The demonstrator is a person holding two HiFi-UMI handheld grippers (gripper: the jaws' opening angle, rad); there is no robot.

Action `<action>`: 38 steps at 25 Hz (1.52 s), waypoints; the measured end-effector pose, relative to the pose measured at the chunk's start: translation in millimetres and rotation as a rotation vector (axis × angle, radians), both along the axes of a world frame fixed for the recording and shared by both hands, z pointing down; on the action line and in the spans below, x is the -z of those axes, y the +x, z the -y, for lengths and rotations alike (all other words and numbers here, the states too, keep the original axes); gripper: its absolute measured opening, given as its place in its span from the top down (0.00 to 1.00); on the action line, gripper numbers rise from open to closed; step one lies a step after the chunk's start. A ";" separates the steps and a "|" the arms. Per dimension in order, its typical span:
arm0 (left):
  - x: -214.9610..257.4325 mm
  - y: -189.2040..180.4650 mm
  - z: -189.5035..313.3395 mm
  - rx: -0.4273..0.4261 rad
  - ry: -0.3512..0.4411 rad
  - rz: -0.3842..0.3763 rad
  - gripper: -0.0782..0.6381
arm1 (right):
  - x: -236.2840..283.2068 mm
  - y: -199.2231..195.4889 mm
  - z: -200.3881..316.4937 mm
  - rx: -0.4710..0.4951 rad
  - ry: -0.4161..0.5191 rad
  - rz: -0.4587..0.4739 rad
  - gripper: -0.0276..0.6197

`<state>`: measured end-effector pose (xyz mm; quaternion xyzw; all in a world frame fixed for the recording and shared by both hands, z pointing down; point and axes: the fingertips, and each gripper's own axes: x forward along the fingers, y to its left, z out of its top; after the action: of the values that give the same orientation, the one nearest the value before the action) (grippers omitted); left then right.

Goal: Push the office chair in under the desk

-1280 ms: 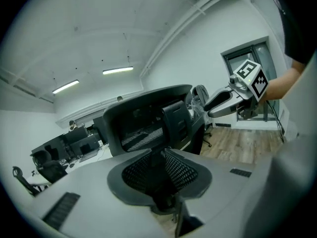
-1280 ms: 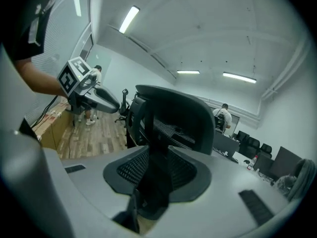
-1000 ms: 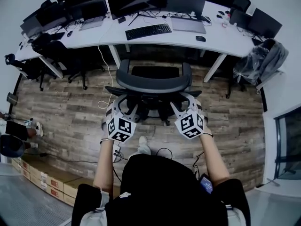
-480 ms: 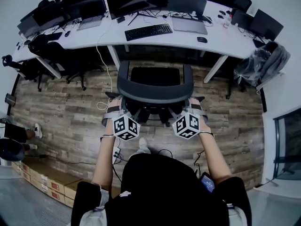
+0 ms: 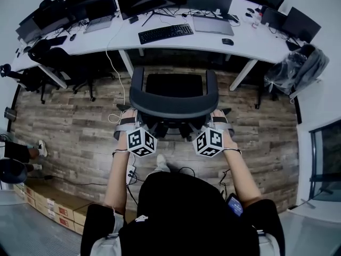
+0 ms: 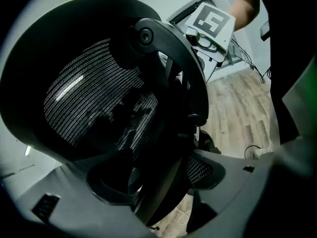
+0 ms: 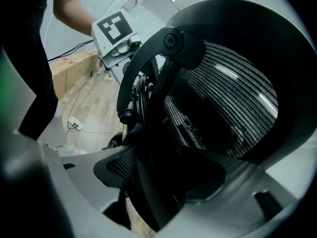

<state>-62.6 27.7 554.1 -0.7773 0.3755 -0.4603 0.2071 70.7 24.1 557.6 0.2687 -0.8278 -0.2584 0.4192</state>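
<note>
A black mesh office chair [image 5: 173,106] stands on the wood floor before the white desk [image 5: 256,41], its seat facing the desk. The person stands right behind its backrest. My left gripper [image 5: 124,125] is at the backrest's left rear and my right gripper [image 5: 219,121] at its right rear. Both pairs of jaws are opening. In the left gripper view the chair's black back frame [image 6: 163,148] runs between the spread jaws of the left gripper [image 6: 158,195]. The right gripper view shows the same frame [image 7: 148,162] between the right gripper's [image 7: 153,200] jaws.
A keyboard [image 5: 165,33], mouse [image 5: 227,41], laptop and monitors sit on the desk. Desk legs [image 5: 242,74] flank the chair. Other black chairs [image 5: 64,68] stand at left, a grey bag [image 5: 301,68] at right. Cardboard boxes [image 5: 48,204] and floor cables [image 5: 130,172] lie near the person.
Both marker cubes have shifted inward and closer to the backrest. The backrest now looks larger and nearer in the head view.
</note>
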 end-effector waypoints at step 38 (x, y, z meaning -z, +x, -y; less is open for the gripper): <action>-0.6 -37.8 123.9 -0.166 -0.049 -0.026 0.46 | -1.4 -38.4 120.8 -0.127 -0.071 -0.083 0.54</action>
<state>-100.4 -96.2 554.7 -0.8165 0.3013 -0.4404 0.2204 32.4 -96.7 558.9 0.2945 -0.7996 -0.2127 0.4781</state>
